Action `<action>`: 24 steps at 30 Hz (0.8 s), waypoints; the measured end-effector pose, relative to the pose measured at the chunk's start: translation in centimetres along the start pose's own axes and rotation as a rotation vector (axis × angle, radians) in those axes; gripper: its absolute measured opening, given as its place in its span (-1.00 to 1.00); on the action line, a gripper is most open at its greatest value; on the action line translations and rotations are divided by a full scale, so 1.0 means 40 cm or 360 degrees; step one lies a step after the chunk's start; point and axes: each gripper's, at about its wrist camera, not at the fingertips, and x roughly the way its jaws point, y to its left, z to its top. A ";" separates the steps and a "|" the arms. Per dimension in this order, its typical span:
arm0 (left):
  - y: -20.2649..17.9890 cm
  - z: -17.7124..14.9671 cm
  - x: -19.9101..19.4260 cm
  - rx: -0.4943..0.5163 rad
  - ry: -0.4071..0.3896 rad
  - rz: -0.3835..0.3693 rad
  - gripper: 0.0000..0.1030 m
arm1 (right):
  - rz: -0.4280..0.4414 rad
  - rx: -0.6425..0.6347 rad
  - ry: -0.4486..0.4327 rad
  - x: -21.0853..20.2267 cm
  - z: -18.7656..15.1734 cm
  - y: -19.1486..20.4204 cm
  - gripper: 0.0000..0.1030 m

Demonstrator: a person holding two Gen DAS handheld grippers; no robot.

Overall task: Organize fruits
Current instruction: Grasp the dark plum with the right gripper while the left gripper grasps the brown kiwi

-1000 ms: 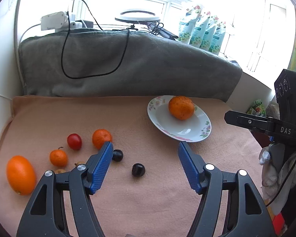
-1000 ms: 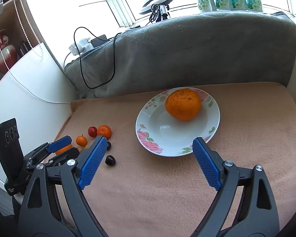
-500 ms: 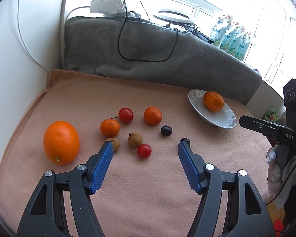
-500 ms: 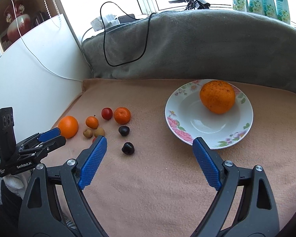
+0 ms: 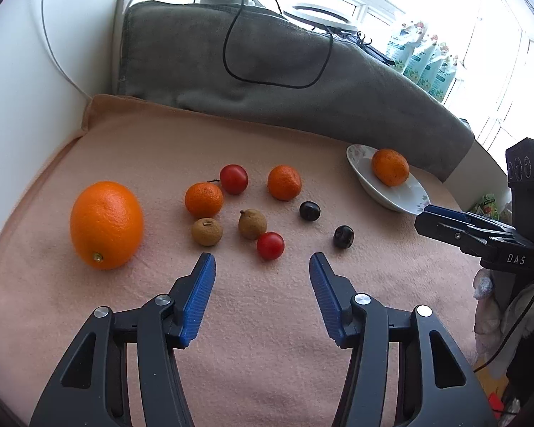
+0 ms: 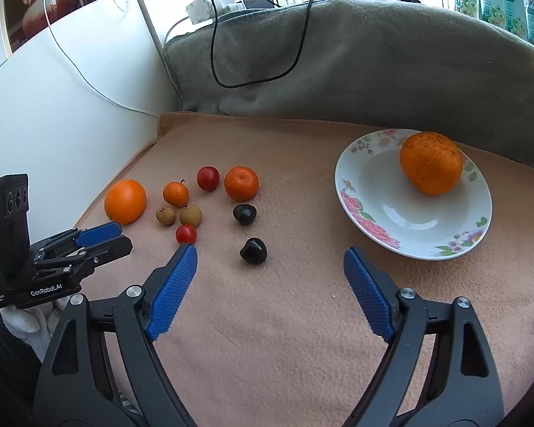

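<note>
- Both grippers have swung over from the plate (image 6: pixel 345 195) toward the loose fruit, their jaws narrowing a little, nothing between them.
- Left gripper (image 5: pixel 262 261) hangs parted just short of a small red tomato (image 5: pixel 270 246).
- Right gripper (image 6: pixel 270 254) gapes near a dark plum (image 6: pixel 254 250).
- One orange (image 6: pixel 430 163) sits on the plate; the rest lie on the peach cloth (image 6: pixel 284 320).

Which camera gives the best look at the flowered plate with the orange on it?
The right wrist view: the plate shows whole, floral rim and bare middle, with the orange on its far side. The left wrist view shows it small and edge-on at the right.
</note>
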 end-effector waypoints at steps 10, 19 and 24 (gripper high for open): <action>0.003 0.042 0.067 -0.0048 0.0039 -0.0032 -0.12 | 0.0022 -0.0070 0.0055 0.041 -0.011 0.036 0.39; -0.009 0.078 0.134 -0.0042 0.0101 -0.0028 -0.32 | 0.0046 -0.0099 0.0112 0.083 -0.018 0.047 0.10; -0.013 0.091 0.158 -0.0006 0.0133 0.0019 -0.40 | 0.0056 -0.0112 0.0123 0.098 -0.017 0.047 0.01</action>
